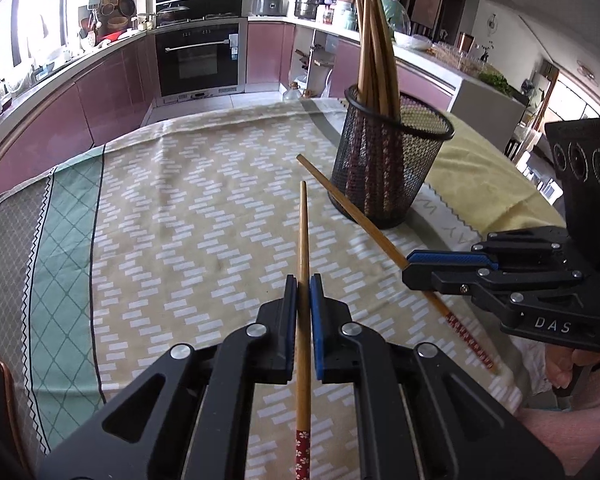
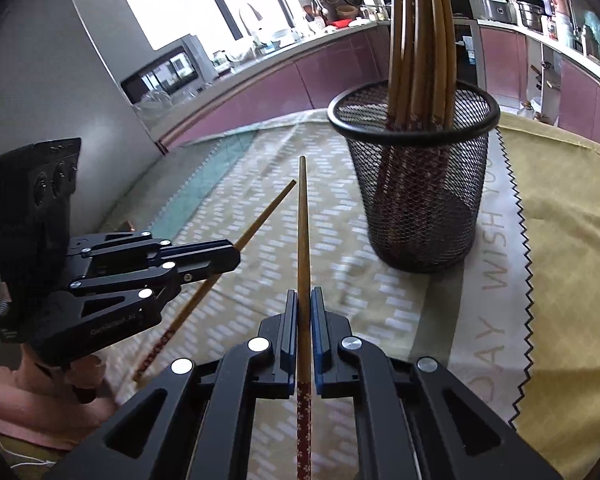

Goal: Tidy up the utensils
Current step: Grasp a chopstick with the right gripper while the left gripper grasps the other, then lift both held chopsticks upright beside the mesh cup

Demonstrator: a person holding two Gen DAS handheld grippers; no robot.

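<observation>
Grippers: two, one chopstick in each, both raised above the patterned tablecloth (image 1: 188,200).
Left gripper (image 1: 303,292): jaws pressed onto the left chopstick (image 1: 303,240) partway along the bare wood, red flowered handle trailing back under the camera.
Left chopstick axis: long axis runs straight along the fingers, thin tip at 12 o'clock, handle at 6 o'clock in the left wrist view; from the right wrist view the same stick (image 2: 256,226) slants toward 1 o'clock.
Right gripper (image 2: 304,300): jaws pinching the right chopstick (image 2: 303,240) the same way, wood forward, patterned end behind.
Right chopstick axis: tip at 12 o'clock in its own view; in the left wrist view it (image 1: 352,210) slants from 4 o'clock up to 10 o'clock, its tip passing close beside the holder's base.
Mesh holder (image 2: 416,184): upright at 1 o'clock from both grippers, already carrying a bundle of chopsticks (image 2: 420,40) standing patterned end down, tips up.
Step in hand: likely carrying both sticks to the holder.
Doing it well: tilt each stick so the patterned end leads down, lift clear of the rim, aim for the free gap beside the bundle, feed one at a time so the grippers do not collide or tip the light holder.
</observation>
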